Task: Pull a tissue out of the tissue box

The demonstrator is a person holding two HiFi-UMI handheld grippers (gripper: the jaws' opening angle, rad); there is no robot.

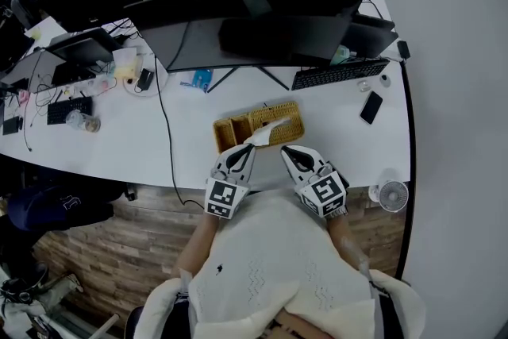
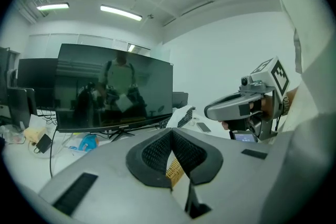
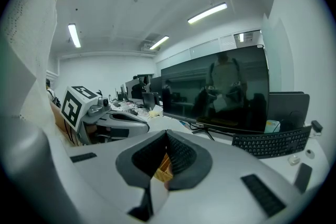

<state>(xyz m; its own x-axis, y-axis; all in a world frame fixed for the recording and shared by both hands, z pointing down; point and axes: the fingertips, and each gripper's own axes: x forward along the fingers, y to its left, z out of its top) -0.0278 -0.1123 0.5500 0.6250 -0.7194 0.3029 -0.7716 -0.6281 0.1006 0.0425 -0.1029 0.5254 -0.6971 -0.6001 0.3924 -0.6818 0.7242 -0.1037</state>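
The tissue box (image 1: 278, 117) is seen on the white surface (image 1: 190, 147), with a tissue (image 1: 267, 131) standing out of its top. The left tool (image 1: 245, 148), at its seven o'clock, and the right tool (image 1: 286, 150), at five o'clock, are closed on nothing. Should the tissue be pulled with the box unheld, the light box would probably be dragged along.

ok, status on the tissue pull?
Left gripper shut, empty; right gripper shut, empty. Tissue sticking out of tissue box, ungripped. Nothing between grippers and box.
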